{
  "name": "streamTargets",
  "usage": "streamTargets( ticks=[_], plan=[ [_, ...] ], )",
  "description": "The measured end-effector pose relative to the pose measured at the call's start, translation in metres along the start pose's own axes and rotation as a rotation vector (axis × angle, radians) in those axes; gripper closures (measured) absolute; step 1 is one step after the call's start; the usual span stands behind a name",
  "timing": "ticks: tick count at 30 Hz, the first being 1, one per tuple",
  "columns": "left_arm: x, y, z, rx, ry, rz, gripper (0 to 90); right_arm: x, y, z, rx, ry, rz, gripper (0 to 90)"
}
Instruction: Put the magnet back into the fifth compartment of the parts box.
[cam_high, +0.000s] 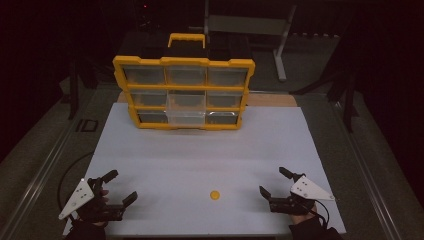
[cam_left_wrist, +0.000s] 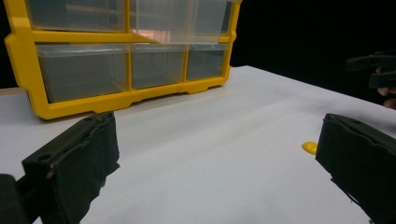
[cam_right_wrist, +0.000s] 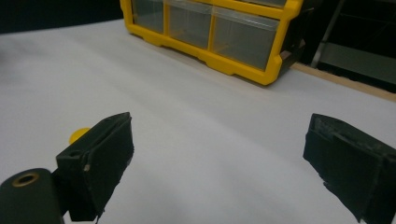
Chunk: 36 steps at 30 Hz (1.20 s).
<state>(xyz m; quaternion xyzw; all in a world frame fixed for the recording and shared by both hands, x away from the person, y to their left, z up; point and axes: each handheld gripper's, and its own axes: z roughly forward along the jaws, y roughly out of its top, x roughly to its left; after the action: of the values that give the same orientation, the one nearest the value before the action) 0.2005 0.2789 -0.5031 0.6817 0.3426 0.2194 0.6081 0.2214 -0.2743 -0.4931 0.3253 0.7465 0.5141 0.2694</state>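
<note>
A yellow drawer cabinet (cam_high: 184, 92) with clear drawers stands upright at the far middle of the white table (cam_high: 200, 150); its bottom-middle drawer (cam_high: 185, 117) sticks out slightly. A small yellow disc (cam_high: 214, 194) lies flat near the front edge, between the two grippers. My left gripper (cam_high: 120, 186) rests at the front left, open, nothing between its jaws; its own view has the disc (cam_left_wrist: 309, 147) just left of the right jaw. My right gripper (cam_high: 274, 181) sits at the front right, open and empty, with the disc (cam_right_wrist: 78, 135) peeking past its left jaw and the cabinet (cam_right_wrist: 219, 32) beyond.
A dark metal frame (cam_high: 280, 35) stands behind the table in a dim room. A wooden strip (cam_high: 270, 99) edges the table's far side beside the cabinet. In the left gripper view the other gripper (cam_left_wrist: 373, 70) shows at the far right.
</note>
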Motion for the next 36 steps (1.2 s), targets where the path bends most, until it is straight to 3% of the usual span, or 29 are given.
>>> streamTargets(
  ticks=[6, 19, 36],
  plan=[
    [0.0, 0.0, -0.001, -0.004, 0.002, -0.001, 0.0, 0.003, 0.015, -0.001, 0.002, -0.003, -0.033, 8.4],
    [0.0, 0.0, 0.0, -0.004, -0.001, -0.002, 0.0, -0.002, 0.042, 0.001, -0.013, 0.036, -0.008, 8.4],
    [0.001, 0.001, -0.001, -0.009, -0.001, -0.008, 0.0, 0.012, 0.071, 0.025, 0.008, 0.156, -0.038, 8.3]
  ],
)
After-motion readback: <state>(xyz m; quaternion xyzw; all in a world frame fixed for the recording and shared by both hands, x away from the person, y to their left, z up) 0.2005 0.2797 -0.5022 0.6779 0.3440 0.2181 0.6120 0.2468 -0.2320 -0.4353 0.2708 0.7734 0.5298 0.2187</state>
